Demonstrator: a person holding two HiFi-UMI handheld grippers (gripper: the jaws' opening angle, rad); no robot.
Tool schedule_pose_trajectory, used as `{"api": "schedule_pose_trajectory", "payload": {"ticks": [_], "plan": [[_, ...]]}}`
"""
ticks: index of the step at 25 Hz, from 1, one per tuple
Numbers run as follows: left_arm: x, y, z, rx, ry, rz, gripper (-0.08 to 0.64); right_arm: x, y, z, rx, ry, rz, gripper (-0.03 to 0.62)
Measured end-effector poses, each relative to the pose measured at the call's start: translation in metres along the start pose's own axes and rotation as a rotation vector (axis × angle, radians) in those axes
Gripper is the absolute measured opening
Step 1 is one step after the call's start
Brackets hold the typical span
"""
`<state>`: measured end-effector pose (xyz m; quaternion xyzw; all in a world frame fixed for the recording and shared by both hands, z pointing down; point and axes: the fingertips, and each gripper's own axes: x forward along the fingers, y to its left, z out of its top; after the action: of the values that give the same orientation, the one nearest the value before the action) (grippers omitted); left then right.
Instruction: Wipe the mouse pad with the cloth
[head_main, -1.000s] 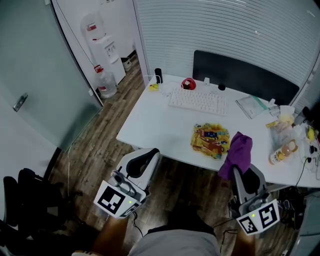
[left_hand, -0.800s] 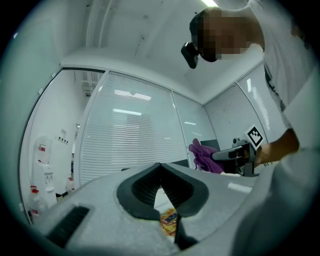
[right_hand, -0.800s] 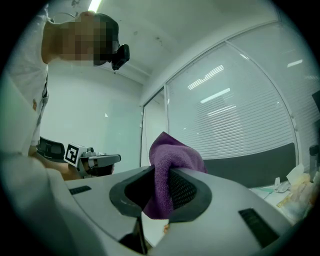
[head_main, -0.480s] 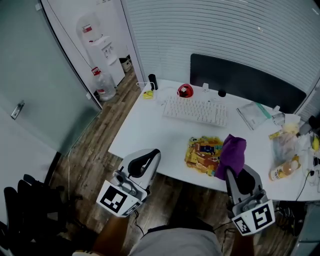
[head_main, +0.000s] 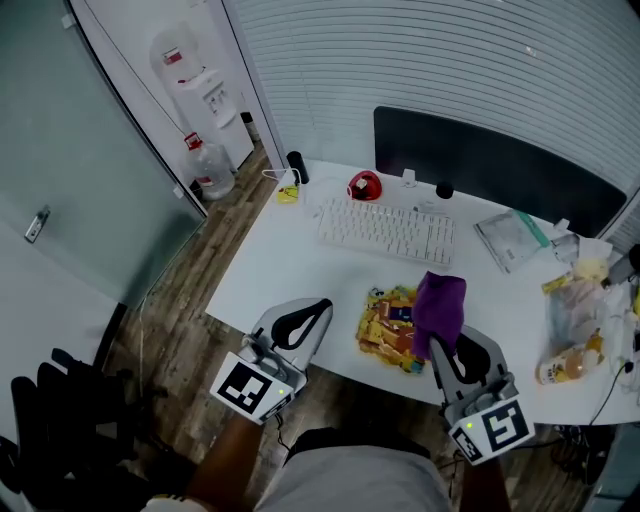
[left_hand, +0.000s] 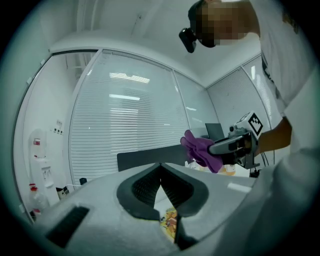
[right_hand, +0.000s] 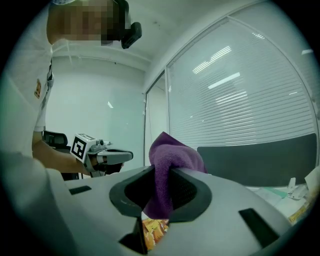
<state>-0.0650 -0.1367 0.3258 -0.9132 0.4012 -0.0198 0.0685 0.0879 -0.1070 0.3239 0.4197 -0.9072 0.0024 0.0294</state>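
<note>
Mouse pad (head_main: 383, 328) is lying on the white desk (head_main: 290, 262) near its front edge, a yellow and orange printed sheet; the purple cloth (head_main: 439, 304) is hanging over the pad's right part in the head view, and I am not able to tell whether it is touching the pad; the right gripper (head_main: 443, 343) is clamping that cloth between its jaws, with a bunch of it standing up above them and a tail hanging below; in the right gripper view I am seeing a strip of the pad just beneath the jaws and the cloth; the left gripper (head_main: 318, 308) is sitting to the left of the pad at the desk's front edge, its jaws pressed together with nothing between them, and its own view is showing a bit of the pad just below the closed tips; a white keyboard (head_main: 385, 228) is lying beyond the pad, apart from it; as for writing, the print on the pad is too small for me to read, and each gripper's cube is showing only a black-and-white square marker.
</note>
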Motion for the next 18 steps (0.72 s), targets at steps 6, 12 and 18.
{"api": "schedule_pose_trajectory", "payload": {"ticks": [6, 12, 18], "plan": [[0.02, -0.004, -0.04, -0.003, 0.172, -0.029, 0.011, 0.024, -0.013, -0.022, -0.005, 0.09, 0.005, 0.069], [0.041, -0.007, -0.079, 0.071, 0.278, -0.129, 0.011, 0.044, -0.018, -0.044, -0.024, 0.195, -0.014, 0.069], [0.061, -0.019, -0.12, 0.097, 0.426, -0.258, 0.011, 0.066, -0.021, -0.065, -0.045, 0.294, -0.03, 0.069]]}}
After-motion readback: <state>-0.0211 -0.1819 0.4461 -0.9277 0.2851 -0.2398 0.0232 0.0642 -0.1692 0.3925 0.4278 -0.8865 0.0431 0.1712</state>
